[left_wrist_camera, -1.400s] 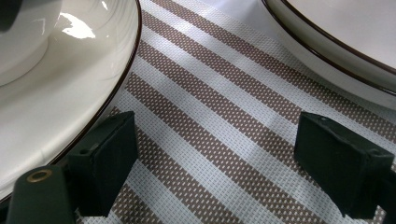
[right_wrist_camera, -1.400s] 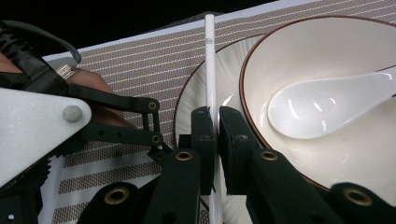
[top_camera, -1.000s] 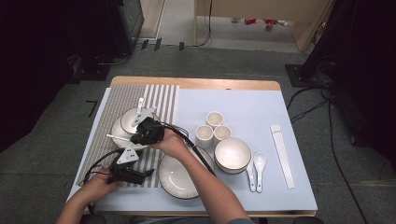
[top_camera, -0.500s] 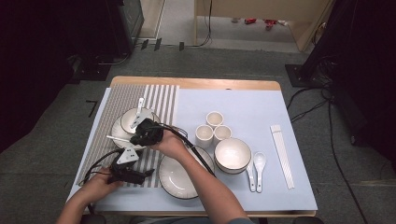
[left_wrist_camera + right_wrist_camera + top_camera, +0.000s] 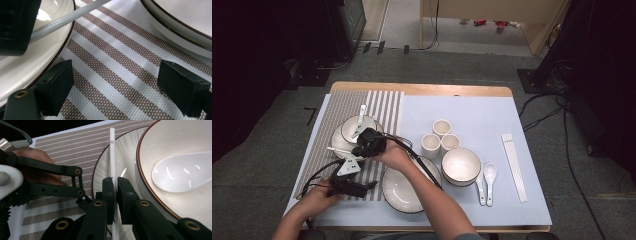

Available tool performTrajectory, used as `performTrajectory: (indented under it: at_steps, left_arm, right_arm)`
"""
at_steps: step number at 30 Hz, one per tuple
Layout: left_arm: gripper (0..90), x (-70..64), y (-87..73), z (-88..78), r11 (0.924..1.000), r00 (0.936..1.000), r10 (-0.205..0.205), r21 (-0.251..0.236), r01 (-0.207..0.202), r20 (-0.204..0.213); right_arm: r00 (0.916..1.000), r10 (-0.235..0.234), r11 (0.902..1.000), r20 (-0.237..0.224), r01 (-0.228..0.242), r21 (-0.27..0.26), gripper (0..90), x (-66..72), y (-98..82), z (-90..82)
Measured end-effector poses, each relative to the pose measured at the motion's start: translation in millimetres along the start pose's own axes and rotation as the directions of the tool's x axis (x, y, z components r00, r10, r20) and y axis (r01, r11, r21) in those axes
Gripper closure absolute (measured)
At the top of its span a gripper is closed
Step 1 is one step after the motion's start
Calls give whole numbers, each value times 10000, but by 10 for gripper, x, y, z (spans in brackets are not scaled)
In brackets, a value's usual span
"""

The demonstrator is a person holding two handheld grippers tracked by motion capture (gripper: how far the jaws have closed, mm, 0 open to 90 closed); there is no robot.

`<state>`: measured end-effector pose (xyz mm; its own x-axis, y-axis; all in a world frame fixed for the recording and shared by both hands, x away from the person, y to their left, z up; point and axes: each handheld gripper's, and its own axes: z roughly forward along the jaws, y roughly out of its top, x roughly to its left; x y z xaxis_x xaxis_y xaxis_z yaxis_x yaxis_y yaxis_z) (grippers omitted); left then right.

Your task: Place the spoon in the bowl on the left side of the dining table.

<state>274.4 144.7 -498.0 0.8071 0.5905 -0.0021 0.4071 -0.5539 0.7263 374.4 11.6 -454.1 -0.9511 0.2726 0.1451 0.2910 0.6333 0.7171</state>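
On the striped placemat (image 5: 382, 107), the right gripper (image 5: 115, 185) has its jaws clamped on a white chopstick (image 5: 112, 150) lying across the plate (image 5: 100, 180) beside the bowl (image 5: 160, 142). The left gripper (image 5: 115, 87) rests nearby, jaws apart and empty. I judge the placing step; the next move needs a gentle release.

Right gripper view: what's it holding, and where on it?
The right gripper is shut on a white chopstick, pinched partway along its shaft, above the plate beside the bowl. The left gripper is open, holding nothing.
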Motion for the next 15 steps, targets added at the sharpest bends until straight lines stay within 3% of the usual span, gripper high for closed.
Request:
performTrajectory:
  at_steps: [15]
  left_arm:
    - [138, 0, 0, 0, 10000, 10000, -8, -1, 8, 9]
  right_arm:
    - [9999, 100, 9999, 53, -101, 120, 845, -25, 4, 20]
